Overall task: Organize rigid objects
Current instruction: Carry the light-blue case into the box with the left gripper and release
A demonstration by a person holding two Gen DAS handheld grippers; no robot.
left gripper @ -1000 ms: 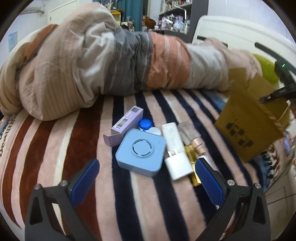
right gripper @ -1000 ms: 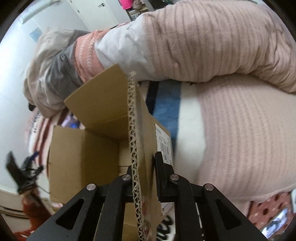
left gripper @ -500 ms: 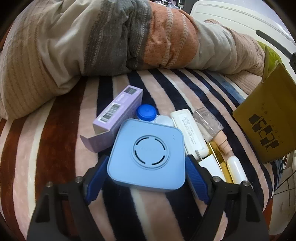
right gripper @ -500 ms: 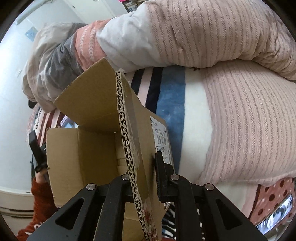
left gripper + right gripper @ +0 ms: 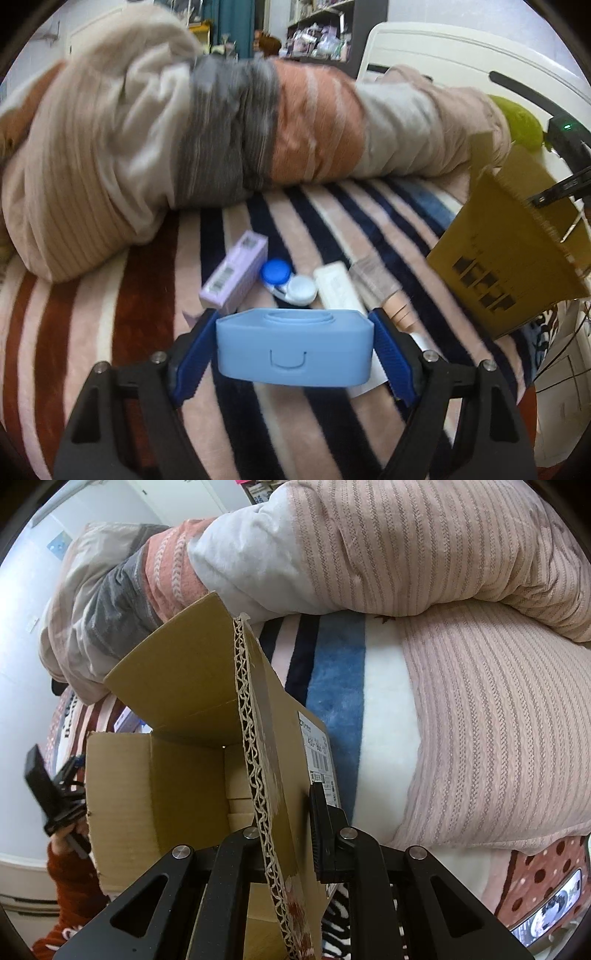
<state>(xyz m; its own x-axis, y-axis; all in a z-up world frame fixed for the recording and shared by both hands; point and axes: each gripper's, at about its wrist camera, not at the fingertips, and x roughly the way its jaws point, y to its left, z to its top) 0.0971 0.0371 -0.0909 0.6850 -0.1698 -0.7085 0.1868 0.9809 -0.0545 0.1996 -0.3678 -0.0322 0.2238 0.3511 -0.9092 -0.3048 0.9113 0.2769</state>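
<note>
The left tongs (image 5: 294,345) grip a pale blue case (image 5: 294,349) by its two sides, the blue pads (image 5: 390,360) pressed against it; the jaws have just closed in from wider onto it. The case sits lifted and tilted between the jaws, its front edge with a small latch mark facing the camera, above a striped bed cover (image 5: 147,332). Behind it on the cover lie a lilac box (image 5: 234,275), a blue-and-white lens case (image 5: 290,282), a white charger (image 5: 338,286) and a beige tube (image 5: 384,291), close together and partly touching. A bundled quilt (image 5: 192,155) lies across the far side of the bed. To the right stands a cardboard box (image 5: 509,269), tilted. The right tongs (image 5: 286,830) are fully shut on one upright wall of that cardboard box (image 5: 166,775), the corrugated edge running up between the jaws, with a printed label (image 5: 319,753) on the wall's outer face. The box's open inside shows to the left of the wall; what lies in it cannot be told. Beyond the box's left edge, a hand (image 5: 62,843) in a red sleeve (image 5: 70,890) holds the other tongs.
</note>
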